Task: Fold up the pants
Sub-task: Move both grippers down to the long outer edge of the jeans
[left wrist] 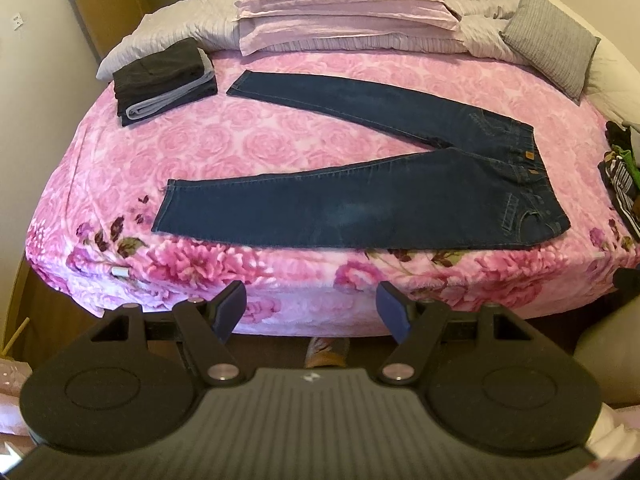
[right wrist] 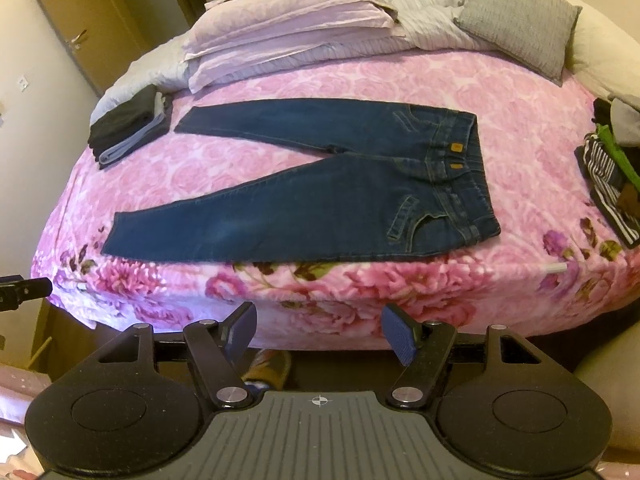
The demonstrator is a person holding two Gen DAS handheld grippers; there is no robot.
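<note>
1. At the far left we see a wooden door [left wrist: 96, 0] with a metal handle, and a pale wall beside it carrying a small switch plate.
2. On the pink floral blanket [left wrist: 280, 128] that covers the bed, near its left side, sits a stack of folded clothes [left wrist: 164, 80]: dark pieces with a light grey one showing at the edge. It lies just beside the far leg's cuff, and we cannot tell whether they touch.
3. Behind the stack, at the head of the bed, lilac pillows [left wrist: 344, 4] are piled on a striped grey cover.
4. The jeans [left wrist: 360, 212] lie flat across the middle of the blanket, unfolded, the legs spread in a V with cuffs to the left and the waistband to the right. The near leg runs along the front edge of the bed.
5. At the waistband we make out two small tan leather patches [right wrist: 455, 147]; any writing on them is too small for us to read.
6. Further right, a grey cushion [left wrist: 552, 40] leans at the head, and a heap of striped and green clothing [right wrist: 608, 176] sits at the right edge.
7. Our left gripper [left wrist: 312, 310] hovers before the bed edge, its blue-padded fingers spread wide, holding nothing.
8. Our right gripper [right wrist: 320, 330] hangs likewise, fingers apart and empty.
</note>
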